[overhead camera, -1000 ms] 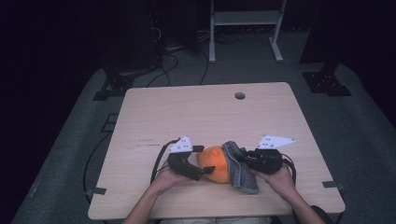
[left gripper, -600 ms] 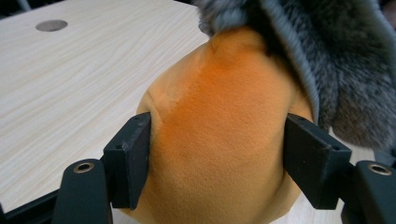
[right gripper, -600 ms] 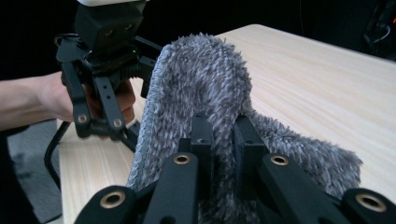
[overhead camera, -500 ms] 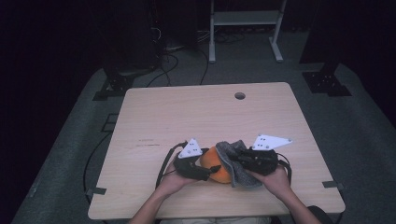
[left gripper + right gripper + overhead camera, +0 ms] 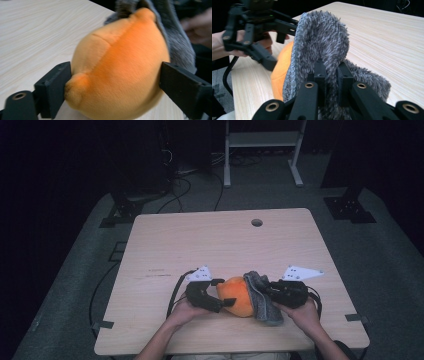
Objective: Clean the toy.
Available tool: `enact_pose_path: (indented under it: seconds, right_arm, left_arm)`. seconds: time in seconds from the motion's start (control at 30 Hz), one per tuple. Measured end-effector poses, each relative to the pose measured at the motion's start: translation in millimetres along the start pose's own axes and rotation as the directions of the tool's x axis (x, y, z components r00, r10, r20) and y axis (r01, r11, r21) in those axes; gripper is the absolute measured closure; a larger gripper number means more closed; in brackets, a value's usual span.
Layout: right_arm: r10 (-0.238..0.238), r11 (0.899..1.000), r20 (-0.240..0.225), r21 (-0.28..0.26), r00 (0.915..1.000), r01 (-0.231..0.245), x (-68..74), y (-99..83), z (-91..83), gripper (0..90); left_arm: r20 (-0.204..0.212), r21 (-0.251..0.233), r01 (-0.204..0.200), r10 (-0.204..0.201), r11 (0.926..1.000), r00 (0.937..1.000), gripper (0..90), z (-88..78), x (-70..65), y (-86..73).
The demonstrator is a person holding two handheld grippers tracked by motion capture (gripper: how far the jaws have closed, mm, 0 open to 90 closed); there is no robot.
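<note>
Jaws of the left gripper (image 5: 113, 85) span the orange plush (image 5: 120, 67), level.

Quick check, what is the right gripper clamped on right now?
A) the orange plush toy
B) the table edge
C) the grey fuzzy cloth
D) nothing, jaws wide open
C: in the right gripper view the right gripper has its jaws pinched together on the grey fuzzy cloth, while the orange plush toy sits between the left gripper jaws.
</note>
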State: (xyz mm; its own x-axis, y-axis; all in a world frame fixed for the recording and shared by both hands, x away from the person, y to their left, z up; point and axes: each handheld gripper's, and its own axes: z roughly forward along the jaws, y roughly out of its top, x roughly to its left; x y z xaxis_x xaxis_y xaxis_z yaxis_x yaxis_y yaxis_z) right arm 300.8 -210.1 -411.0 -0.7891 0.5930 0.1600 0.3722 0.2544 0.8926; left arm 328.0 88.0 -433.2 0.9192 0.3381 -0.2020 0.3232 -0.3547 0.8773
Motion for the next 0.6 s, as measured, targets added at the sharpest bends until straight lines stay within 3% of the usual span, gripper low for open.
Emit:
enact_pose_path:
  seconds: [0.03, 0.13, 0.27, 0.33, 0.4, 0.43, 0.47, 0.5, 0.6]
  right_arm:
    - [0.004, 1.0, 0.005, -0.001, 1.0, -0.004, -1.7, -0.9, -0.9, 80.5]
    - [0.03, 1.0, 0.018, -0.003, 0.9994, -0.03, -7.9, -3.7, -4.2, 80.5]
    - [0.041, 0.999, 0.018, -0.004, 0.999, -0.041, -10.5, -5.9, -4.7, 80.4]
    - [0.038, 0.999, 0.014, -0.003, 0.9992, -0.038, -10.1, -5.5, -4.6, 80.4]
    - [0.037, 0.999, 0.017, -0.01, 0.9992, -0.037, -8.7, -4.1, -5.5, 80.4]
    - [0.037, 0.999, 0.014, -0.022, 0.9992, -0.036, -8.6, -2.8, -6.7, 80.5]
    - [0.037, 0.999, 0.014, -0.022, 0.9992, -0.036, -8.6, -2.8, -6.7, 80.5]
    - [0.045, 0.998, 0.011, -0.038, 0.9989, -0.045, -9.5, 0.1, -9.1, 80.5]
    - [0.081, 0.995, -0.025, -0.061, 0.9964, -0.082, -14.1, 0.5, -8.1, 80.5]
  left_arm:
    - [0.013, 0.005, -0.027, 0.027, 0.9996, 0.9996, 14.7, -0.9, -2.1, -0.4]
    - [0.034, 0.0, -0.045, 0.045, 0.999, 0.9984, 14.6, -2.4, -1.8, -3.3]
    - [0.037, 0.079, 0.019, -0.022, 0.9967, 0.9991, 8.4, 7.6, 6.5, -8.8]
    - [0.043, 0.077, 0.027, -0.03, 0.9967, 0.9986, 9.5, 9.5, 6.3, -9.7]
    - [0.01, 0.048, -0.016, 0.016, 0.9987, 0.9998, 19.0, 7.6, -0.1, -6.4]
    - [-0.013, 0.022, -0.058, 0.058, 0.9981, 0.9982, 22.8, 2.5, -7.0, -0.5]
    - [-0.013, 0.022, -0.058, 0.058, 0.9981, 0.9982, 25.1, 2.5, -7.0, -0.5]
    - [-0.032, -0.042, -0.089, 0.088, 0.9951, 0.9956, 27.3, -8.8, -14.5, 8.5]
    - [-0.029, -0.108, -0.079, 0.076, 0.991, 0.9967, 29.4, -21.8, -15.3, 14.5]
